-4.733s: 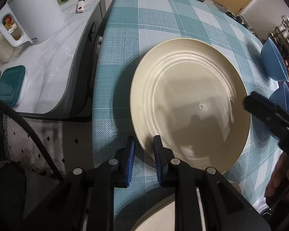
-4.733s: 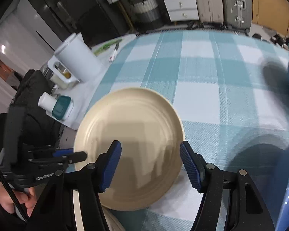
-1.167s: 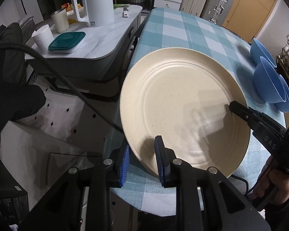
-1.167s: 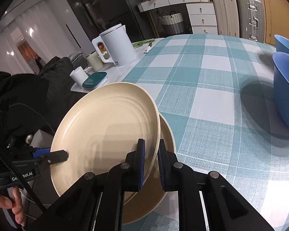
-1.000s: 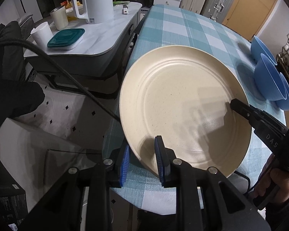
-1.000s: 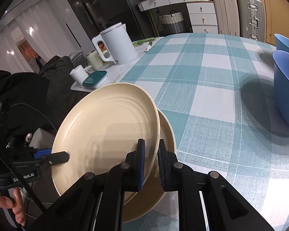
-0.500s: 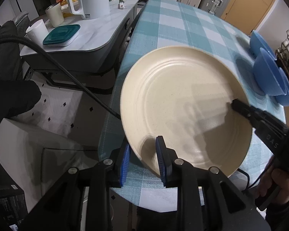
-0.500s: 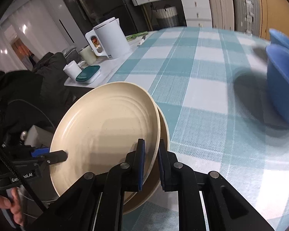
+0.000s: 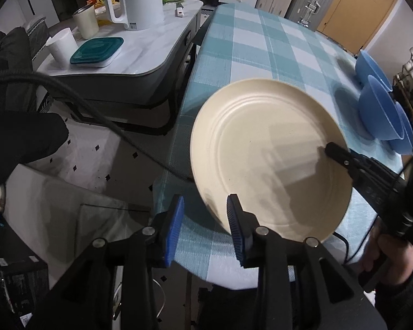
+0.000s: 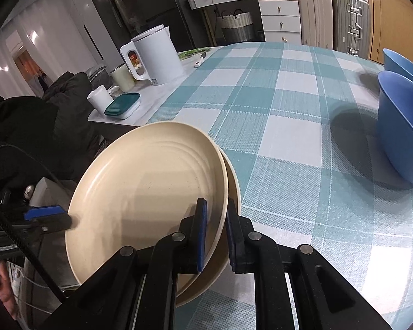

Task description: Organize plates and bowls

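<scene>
A cream plate (image 9: 269, 154) hangs tilted over the near edge of the checked table (image 9: 256, 46). My right gripper (image 10: 216, 233) is shut on its rim; the plate also shows in the right wrist view (image 10: 148, 192), with a second cream plate (image 10: 232, 189) right beneath it. My left gripper (image 9: 205, 228) is open at the plate's left rim, its jaws apart, and it is seen from the right wrist view (image 10: 52, 217). Blue bowls (image 9: 380, 112) stand on the table's right side (image 10: 402, 121).
A grey side table (image 9: 129, 55) to the left carries a white kettle (image 9: 140, 0), cups and a teal-lidded box (image 9: 96, 52). Floor lies below on the left. Drawers, suitcases and a door stand beyond the table.
My left gripper has opened and let go of the plate's rim. The right gripper still holds the plate, which has shifted slightly right and away from the left jaws.
</scene>
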Available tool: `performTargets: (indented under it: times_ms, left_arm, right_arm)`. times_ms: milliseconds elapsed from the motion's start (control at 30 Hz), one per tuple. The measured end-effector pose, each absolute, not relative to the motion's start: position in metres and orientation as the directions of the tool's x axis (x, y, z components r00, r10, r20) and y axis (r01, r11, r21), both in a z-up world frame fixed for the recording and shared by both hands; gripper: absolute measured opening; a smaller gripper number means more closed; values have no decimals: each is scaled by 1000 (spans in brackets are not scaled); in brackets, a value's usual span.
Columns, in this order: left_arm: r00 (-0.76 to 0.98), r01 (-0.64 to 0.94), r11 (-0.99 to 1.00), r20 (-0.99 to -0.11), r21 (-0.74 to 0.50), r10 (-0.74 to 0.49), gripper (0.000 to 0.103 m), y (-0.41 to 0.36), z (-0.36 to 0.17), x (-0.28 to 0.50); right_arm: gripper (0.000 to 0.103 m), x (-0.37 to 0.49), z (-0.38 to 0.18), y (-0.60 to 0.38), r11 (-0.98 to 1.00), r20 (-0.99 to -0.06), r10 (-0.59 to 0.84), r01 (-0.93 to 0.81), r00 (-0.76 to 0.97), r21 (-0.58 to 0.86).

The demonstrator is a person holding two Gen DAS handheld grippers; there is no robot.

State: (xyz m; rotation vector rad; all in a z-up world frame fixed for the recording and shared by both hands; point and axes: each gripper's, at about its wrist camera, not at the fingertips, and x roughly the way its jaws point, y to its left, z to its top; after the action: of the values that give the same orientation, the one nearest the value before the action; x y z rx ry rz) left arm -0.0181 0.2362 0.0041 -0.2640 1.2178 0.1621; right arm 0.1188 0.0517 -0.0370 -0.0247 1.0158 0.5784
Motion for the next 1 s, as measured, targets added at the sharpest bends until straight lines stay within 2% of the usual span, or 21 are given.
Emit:
performTargets:
  times_ms: [933, 967, 1000]
  left_arm:
    - [516, -150, 975, -854, -165, -65, 32, 211, 108, -54]
    - [523, -146, 976, -850, -162, -62, 34, 209, 111, -56]
    - [530, -141, 976, -846, -165, -66, 41, 208, 114, -57]
  right_arm:
    - [11, 117, -38, 56, 858, -802, 426, -469, 419, 210]
    - [11, 116, -37, 56, 857, -803, 422, -474, 422, 201]
    - [11, 115, -37, 56, 857, -799, 421, -477, 429, 196]
